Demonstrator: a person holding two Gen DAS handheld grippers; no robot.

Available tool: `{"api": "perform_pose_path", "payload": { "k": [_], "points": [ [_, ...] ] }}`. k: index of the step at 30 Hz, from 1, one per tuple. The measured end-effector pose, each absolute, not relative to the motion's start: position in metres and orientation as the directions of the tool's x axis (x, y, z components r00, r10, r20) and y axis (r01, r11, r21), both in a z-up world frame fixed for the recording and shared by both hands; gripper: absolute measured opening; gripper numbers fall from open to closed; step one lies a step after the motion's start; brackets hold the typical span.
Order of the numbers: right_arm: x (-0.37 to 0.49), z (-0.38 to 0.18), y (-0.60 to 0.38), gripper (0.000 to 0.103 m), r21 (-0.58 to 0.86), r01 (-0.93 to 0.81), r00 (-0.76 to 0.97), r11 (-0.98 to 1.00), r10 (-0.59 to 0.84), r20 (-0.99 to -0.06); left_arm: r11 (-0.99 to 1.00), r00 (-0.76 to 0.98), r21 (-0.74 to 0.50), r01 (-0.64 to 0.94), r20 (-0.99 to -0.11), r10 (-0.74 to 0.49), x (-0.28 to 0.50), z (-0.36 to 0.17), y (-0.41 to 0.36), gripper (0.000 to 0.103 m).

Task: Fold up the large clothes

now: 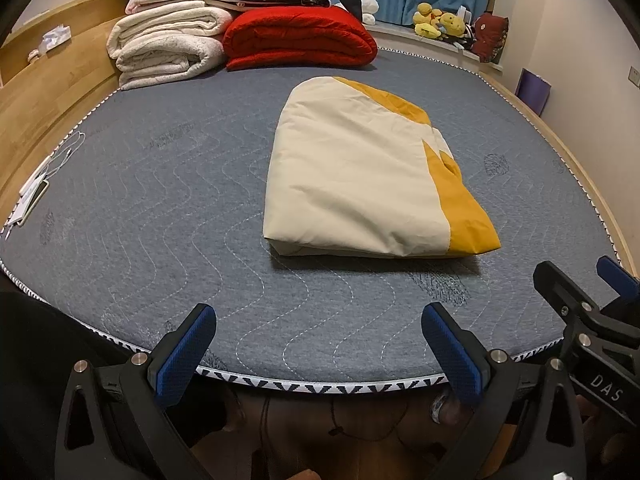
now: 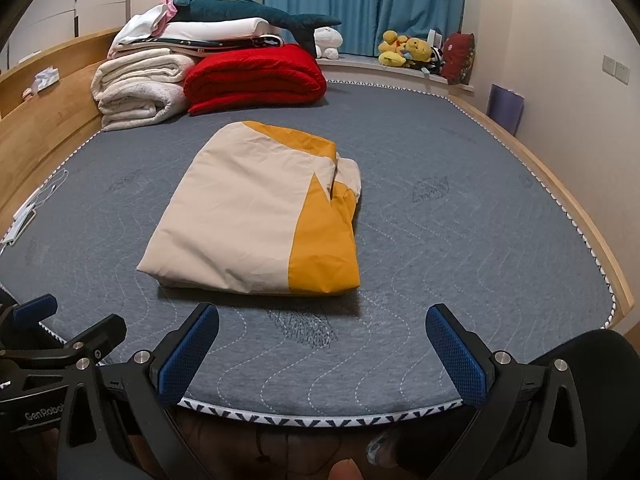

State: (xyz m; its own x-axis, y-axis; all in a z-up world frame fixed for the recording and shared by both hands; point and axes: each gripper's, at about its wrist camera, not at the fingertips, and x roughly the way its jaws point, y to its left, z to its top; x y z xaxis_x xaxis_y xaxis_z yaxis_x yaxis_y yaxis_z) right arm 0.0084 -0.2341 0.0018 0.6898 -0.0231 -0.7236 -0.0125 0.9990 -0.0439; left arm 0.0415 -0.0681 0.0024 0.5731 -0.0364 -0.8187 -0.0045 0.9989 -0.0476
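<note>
A cream and mustard-yellow cloth (image 1: 360, 176) lies folded into a thick rectangle on the grey quilted mattress (image 1: 160, 200); it also shows in the right wrist view (image 2: 248, 216). My left gripper (image 1: 319, 322) is open and empty, above the mattress's near edge, short of the cloth. My right gripper (image 2: 323, 320) is open and empty, also at the near edge, short of the cloth. The right gripper also shows at the right edge of the left wrist view (image 1: 584, 284). The left gripper also shows at the left edge of the right wrist view (image 2: 60, 324).
Folded white blankets (image 1: 164, 46) and a red blanket (image 1: 300, 38) are stacked at the far end by the wooden headboard (image 1: 48, 96). A phone and cables (image 1: 34, 196) lie at the mattress's left edge. Plush toys (image 1: 440, 22) sit on the window ledge.
</note>
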Motion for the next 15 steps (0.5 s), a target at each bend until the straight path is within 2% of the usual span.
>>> {"api": "perform_pose_path", "payload": {
  "k": [15],
  "points": [
    [0.0074,0.0012,-0.2325,0.103,-0.054,-0.020,0.695,0.998,-0.025,-0.719,0.999,0.567,-0.051,-0.011,-0.823,-0.036,0.0416,0.0008,-0.0688,0.102]
  ]
}}
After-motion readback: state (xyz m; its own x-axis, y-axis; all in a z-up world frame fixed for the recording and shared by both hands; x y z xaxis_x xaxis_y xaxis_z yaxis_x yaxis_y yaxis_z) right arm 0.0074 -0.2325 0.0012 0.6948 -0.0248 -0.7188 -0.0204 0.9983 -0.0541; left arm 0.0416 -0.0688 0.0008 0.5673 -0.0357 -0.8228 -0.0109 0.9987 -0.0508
